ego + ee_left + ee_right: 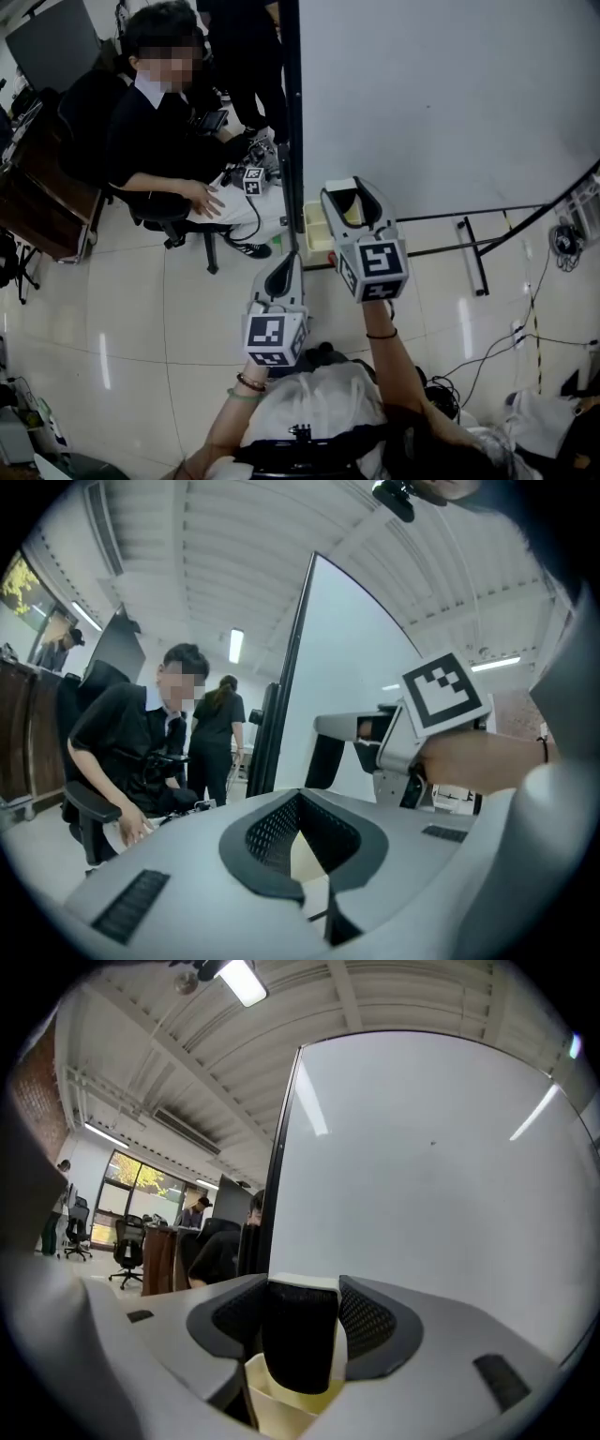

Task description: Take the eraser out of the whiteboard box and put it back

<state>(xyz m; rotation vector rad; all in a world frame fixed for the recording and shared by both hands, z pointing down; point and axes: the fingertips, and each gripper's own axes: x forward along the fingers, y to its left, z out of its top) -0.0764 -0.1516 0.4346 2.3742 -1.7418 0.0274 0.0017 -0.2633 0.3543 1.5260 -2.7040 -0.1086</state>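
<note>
A black eraser with a pale top is clamped upright between the jaws of my right gripper, which is shut on it. It hangs just above the open cream whiteboard box. In the head view the right gripper is raised at the whiteboard's lower left corner, directly over the box. My left gripper sits lower and nearer to me, below the box, with its jaws together and nothing between them. In its own view the left gripper points at the right gripper and the board's edge.
The whiteboard fills the upper right on a black stand. A person sits on a chair at the left with another marker cube beside their hand. Another person stands behind. Cables lie on the floor at right.
</note>
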